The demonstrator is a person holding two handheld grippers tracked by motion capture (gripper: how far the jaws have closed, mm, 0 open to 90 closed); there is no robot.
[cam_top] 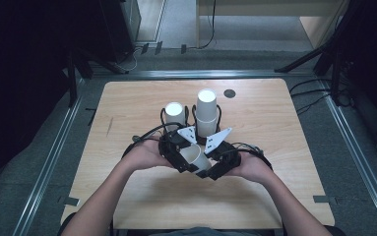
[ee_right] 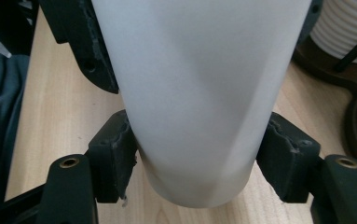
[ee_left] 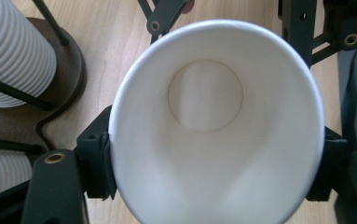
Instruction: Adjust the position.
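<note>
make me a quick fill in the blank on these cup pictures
1. Both grippers grip one white paper ____.
2. The left gripper grips the cup near its open ____.
3. The right gripper grips it near its closed ____.
4. Behind the hands, the two cup stacks stand on a ____ table.

Missing words: cup; rim; bottom; wooden

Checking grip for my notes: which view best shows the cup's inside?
The left gripper view: it looks straight into the cup, down to its round bottom. The right gripper view shows its outer wall and base end; the high view shows it lying between both tools.
</note>
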